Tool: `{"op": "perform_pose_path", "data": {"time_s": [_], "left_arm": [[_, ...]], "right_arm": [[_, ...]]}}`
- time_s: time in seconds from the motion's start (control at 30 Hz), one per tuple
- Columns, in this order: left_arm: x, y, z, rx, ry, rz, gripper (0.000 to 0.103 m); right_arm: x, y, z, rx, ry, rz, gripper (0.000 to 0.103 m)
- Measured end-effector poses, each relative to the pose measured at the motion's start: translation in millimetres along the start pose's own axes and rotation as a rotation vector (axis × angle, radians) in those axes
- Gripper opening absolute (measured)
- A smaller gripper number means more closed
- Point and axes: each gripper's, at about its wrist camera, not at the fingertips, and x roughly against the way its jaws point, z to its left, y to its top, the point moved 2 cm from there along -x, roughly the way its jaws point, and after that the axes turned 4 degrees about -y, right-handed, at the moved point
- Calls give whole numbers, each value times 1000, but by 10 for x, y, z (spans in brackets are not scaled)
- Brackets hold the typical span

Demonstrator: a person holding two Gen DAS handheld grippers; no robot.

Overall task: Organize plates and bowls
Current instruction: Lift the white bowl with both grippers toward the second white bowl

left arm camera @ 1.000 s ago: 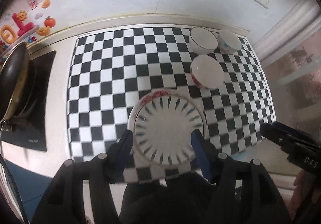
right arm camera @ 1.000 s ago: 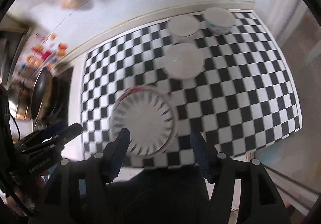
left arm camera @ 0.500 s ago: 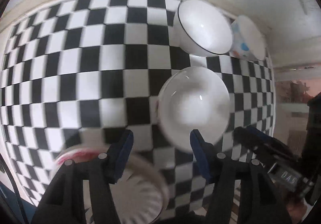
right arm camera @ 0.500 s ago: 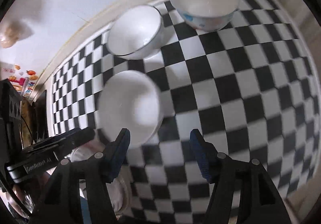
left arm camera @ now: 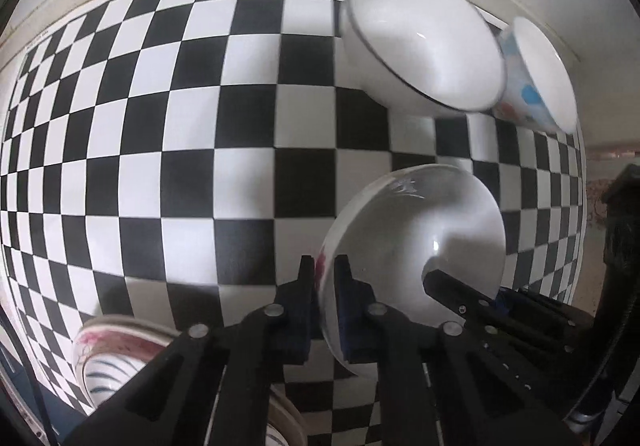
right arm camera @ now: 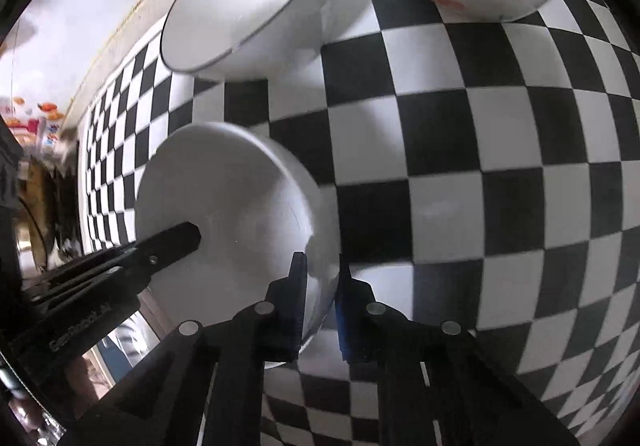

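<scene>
White bowl [left arm camera: 416,230], opposite rims pinched between both grippers' jaws

Two black handheld grippers are shown. The left gripper [left arm camera: 325,278], at the lower middle of the left wrist view, is built from matte black angular linkage arms joined by round silver screw heads, and its fingers [left arm camera: 347,310] are faced with dark blue pads. The right gripper [right arm camera: 322,278], at the lower middle of the right wrist view, is made the same way, with thin white lines marked along its black arms. White lettering, too blurred to be read, is printed on the black body seen at the lower left of that view.
</scene>
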Motion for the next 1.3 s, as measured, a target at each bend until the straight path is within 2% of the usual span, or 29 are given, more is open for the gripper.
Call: {"op": "perform_pose_path", "data": {"time_s": [0.17,0.37,0.5,0.67,0.97,1.3], "left_arm": [[128,-271,-267,-44,-21,0,8],[108,-758,-569,-134,-3,32,8],[40,-1002,-622,-149,-17,63,9],[-91,-1155,-659,-149,-22,100,9],[-266,-1211,-664,-150,-24,150,10],[-363,-1230,-640,-151,-24,185,12]], "right_arm": [[242,-246,-138,4,-9,-16,14],[453,-663,-262,1,-38,-26,14],[461,-895,-277,-6,-42,-12,14],[339,-1133,-371,-20,-45,18,14],[60,-1241,-382,-35,-52,71,14],[-110,-1124,-265,-36,-51,108,15]]}}
